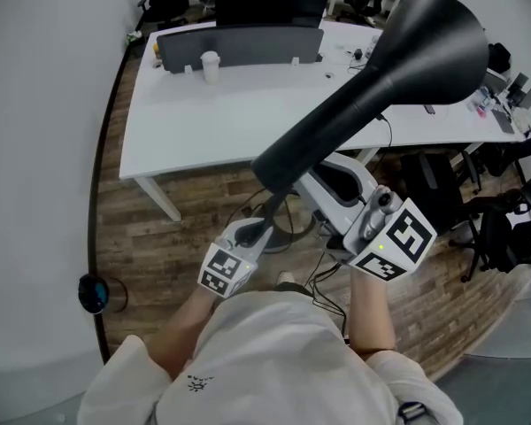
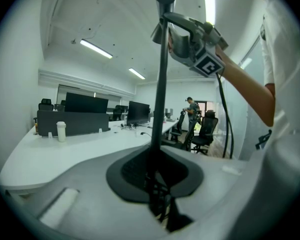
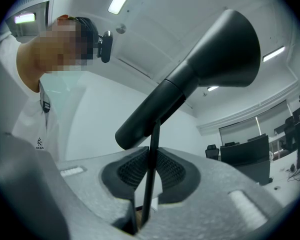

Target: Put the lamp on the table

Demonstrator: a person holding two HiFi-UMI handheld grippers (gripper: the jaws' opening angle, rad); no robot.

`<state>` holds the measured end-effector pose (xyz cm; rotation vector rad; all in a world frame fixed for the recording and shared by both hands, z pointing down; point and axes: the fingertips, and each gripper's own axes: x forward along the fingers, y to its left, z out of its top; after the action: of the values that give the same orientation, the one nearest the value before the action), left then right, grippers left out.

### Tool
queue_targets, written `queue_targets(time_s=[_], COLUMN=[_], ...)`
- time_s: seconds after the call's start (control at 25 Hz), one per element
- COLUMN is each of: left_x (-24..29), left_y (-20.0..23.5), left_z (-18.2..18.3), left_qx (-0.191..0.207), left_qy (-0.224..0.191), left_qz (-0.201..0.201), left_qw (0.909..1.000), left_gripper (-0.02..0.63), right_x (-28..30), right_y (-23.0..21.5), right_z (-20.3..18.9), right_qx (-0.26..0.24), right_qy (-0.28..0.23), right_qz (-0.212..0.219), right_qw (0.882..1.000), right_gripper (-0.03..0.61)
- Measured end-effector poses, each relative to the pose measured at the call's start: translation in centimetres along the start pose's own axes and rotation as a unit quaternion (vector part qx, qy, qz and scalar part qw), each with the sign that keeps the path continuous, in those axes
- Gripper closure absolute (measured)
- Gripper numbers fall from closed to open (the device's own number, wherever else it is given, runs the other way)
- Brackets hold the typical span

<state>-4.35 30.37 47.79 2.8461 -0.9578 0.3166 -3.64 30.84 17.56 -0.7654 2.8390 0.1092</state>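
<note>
Two grippers hold the lamp (image 1: 372, 78) aloft at the centre of the head view, below the white table (image 1: 203, 122). Its shade's long axis runs lower left to upper right, mouth flaring upper right.

In the left gripper view, the left gripper (image 2: 157, 184) pinches the upright stem (image 2: 160, 109) at centre.

In the right gripper view, the right gripper (image 3: 149, 184) clamps that stem too. With the shade leaning off-axis, the thin stem could likely twist in the pads.

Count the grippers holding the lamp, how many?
2. The left gripper grips the lamp by its pole low down; the right gripper grips it higher, under the shade.
</note>
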Motion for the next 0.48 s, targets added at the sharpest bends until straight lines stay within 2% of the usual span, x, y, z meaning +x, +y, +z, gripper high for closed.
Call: queue_targets(time_s=[0.48], left_x=[0.6], left_y=[1.6], left_z=[-0.3], left_qx=[0.0], left_qy=[0.001], left_qz=[0.013], left_qw=[0.9999], left_gripper=[0.575], right_x=[1.1], right_y=[-1.1], right_z=[-0.7], right_qx=[0.001], right_qy=[-0.002], right_qz=[0.013], right_qw=[1.0], right_gripper=[0.534])
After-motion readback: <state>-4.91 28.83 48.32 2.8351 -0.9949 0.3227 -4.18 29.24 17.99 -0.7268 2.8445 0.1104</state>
